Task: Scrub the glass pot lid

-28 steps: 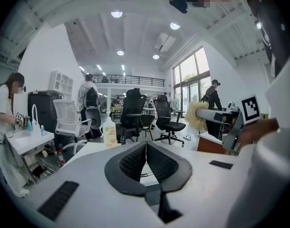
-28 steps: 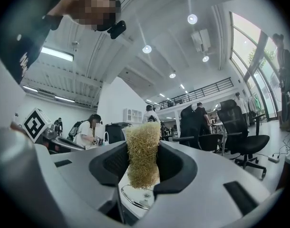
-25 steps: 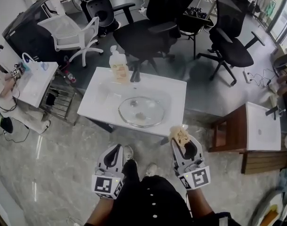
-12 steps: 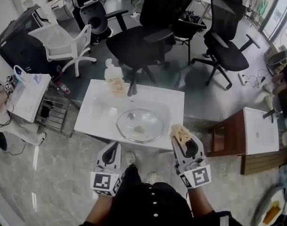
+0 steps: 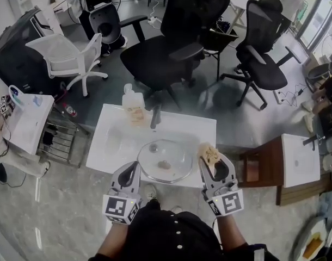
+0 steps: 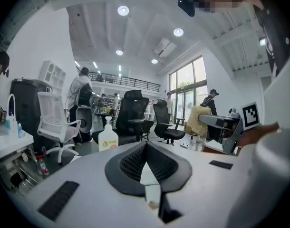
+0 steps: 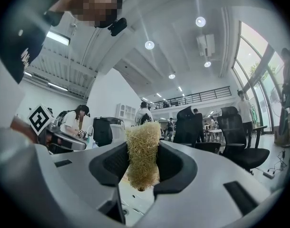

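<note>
The clear, round glass pot lid (image 5: 165, 161), brownish at its centre, lies on the white table (image 5: 114, 145); only the head view shows it. The left gripper (image 5: 130, 174) is pinched together, empty. The right gripper (image 5: 212, 162) squeezes a straw-coloured scrubber (image 7: 142, 158).

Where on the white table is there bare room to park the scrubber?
Left strip of the table, between the soap bottle and the near edge, left of the glass lid, looks bare. So does the far right corner. The near middle is crowded: the lid fills it.
</note>
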Tool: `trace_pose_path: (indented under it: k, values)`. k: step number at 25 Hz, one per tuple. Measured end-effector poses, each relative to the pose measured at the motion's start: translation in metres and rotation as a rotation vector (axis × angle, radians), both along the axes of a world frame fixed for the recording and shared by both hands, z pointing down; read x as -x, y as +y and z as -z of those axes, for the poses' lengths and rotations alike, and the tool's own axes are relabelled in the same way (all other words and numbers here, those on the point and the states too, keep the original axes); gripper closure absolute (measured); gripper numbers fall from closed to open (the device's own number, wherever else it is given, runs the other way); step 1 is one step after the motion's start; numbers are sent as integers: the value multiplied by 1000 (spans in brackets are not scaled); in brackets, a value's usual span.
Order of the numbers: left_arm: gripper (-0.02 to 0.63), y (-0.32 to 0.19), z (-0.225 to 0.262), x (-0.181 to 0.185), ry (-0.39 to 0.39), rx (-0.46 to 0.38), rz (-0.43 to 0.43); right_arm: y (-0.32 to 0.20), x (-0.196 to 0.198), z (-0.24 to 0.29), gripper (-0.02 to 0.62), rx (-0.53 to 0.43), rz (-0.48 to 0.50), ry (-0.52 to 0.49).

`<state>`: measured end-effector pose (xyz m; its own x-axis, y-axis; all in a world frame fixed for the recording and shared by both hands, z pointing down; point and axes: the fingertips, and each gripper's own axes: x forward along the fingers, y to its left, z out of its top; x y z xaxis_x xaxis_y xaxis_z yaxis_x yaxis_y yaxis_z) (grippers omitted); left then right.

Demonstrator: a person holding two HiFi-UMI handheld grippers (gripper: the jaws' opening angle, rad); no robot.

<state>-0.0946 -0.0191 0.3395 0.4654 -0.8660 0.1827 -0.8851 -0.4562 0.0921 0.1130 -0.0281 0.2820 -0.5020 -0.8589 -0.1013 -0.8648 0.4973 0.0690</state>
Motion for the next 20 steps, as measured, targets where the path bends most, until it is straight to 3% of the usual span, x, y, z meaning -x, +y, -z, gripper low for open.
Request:
trace_pose_path:
  k: [8,16,20]
  values:
    - [580,-48,-21,36,47,101,29,-39,24,5,430,-11,-25,6]
    - [580,-77,-16,50,60,70,-69,-61,49,5,430,-11,-65,-4]
    - [580,-91,-24,58,49,105,-63,-67,52,2,430,-5,-83,12]
